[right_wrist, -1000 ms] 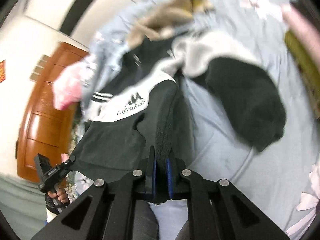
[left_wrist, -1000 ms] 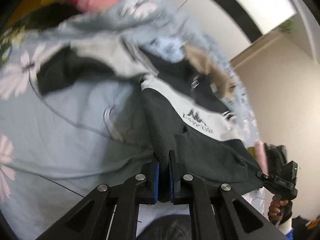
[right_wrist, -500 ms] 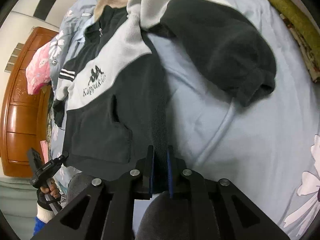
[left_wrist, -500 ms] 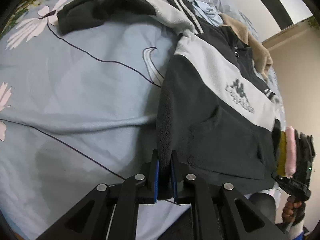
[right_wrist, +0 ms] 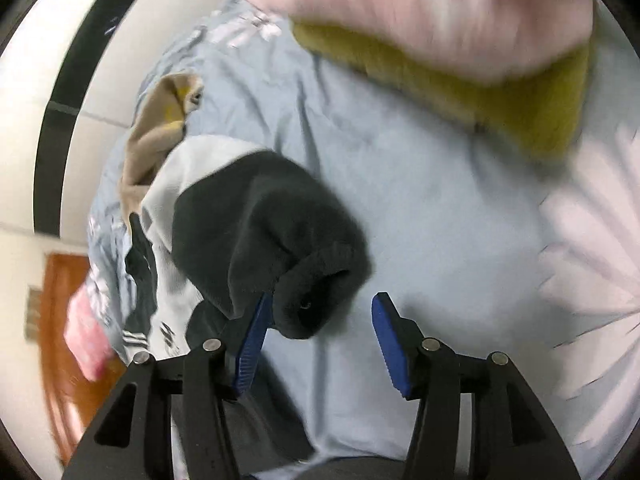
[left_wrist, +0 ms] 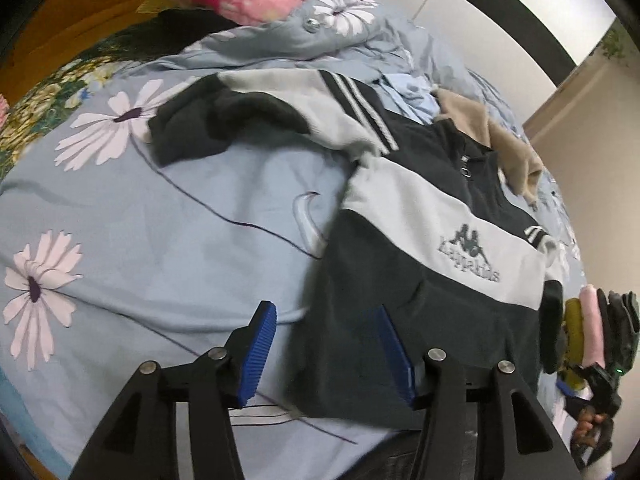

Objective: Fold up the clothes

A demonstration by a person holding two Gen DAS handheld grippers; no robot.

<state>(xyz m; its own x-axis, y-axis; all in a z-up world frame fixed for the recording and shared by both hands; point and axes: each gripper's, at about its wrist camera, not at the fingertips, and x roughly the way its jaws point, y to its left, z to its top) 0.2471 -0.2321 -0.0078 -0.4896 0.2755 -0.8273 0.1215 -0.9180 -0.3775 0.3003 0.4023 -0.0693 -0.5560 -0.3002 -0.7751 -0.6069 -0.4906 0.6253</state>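
left wrist: my left gripper (left_wrist: 326,340) spread, jaws just opened, nothing pinched; sweatshirt (left_wrist: 420,248) flat on bed (left_wrist: 160,240), hem corner between pads, body running up-right.
right wrist: my right gripper (right_wrist: 320,332) spread, just opened; dark sleeve cuff (right_wrist: 316,300) lies loose by left pad.

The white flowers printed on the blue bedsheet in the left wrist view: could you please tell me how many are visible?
3. One large flower lies left of the sweater's dark sleeve, one flower sits at the left edge, and one flower is on the rumpled bedding at the top. Clothes may hide others.
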